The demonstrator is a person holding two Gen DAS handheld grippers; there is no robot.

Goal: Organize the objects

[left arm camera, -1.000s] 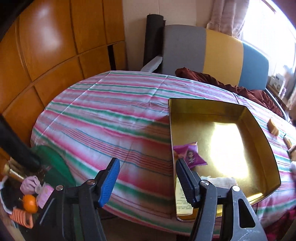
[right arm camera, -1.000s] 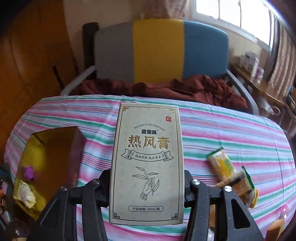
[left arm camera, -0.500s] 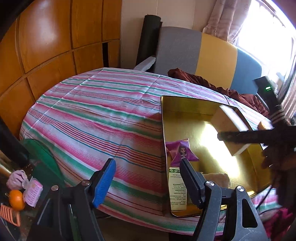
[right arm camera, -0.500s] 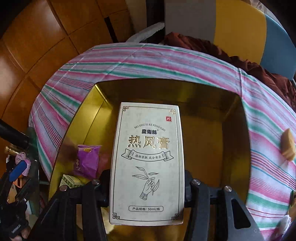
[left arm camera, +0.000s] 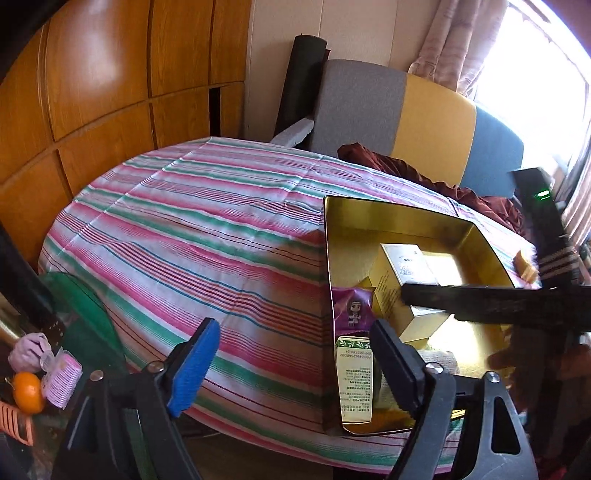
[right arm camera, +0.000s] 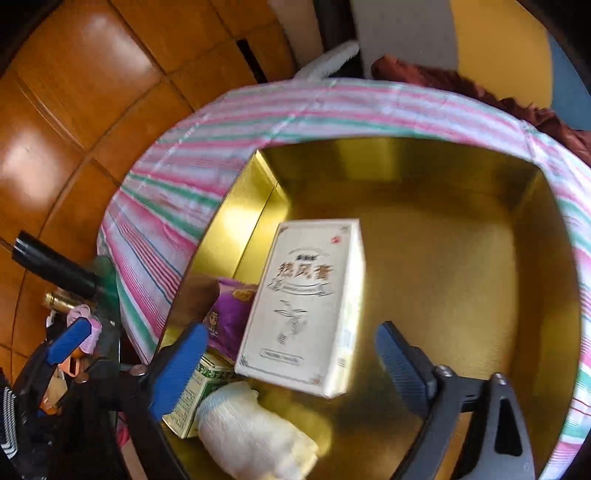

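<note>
Wood-panel wall (left arm camera: 92, 92) on left. Cream wall (left arm camera: 332, 26) behind. Grey, yellow and blue chair (left arm camera: 424, 114) at table's far side, dark red cloth (left arm camera: 406, 170) on seat. Curtained window (left arm camera: 535, 66) at right, strongly backlit. Striped tablecloth (left arm camera: 203, 229).

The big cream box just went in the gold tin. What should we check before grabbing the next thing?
1. Right gripper has let go of the cream box: ok, the jaws are opening and the pads are clear of it.
2. Cream box is inside the gold tin: ok.
3. Cream box has settled flat: cannot tell, it looks tilted and blurred.
4. Room left in the tin: ok, the right side of the floor is bare.
5. Left gripper is free: ok, jaws opening with nothing between them.
6. More things waiting on the striped cloth: ok, a yellow snack lies beside the tin.
</note>
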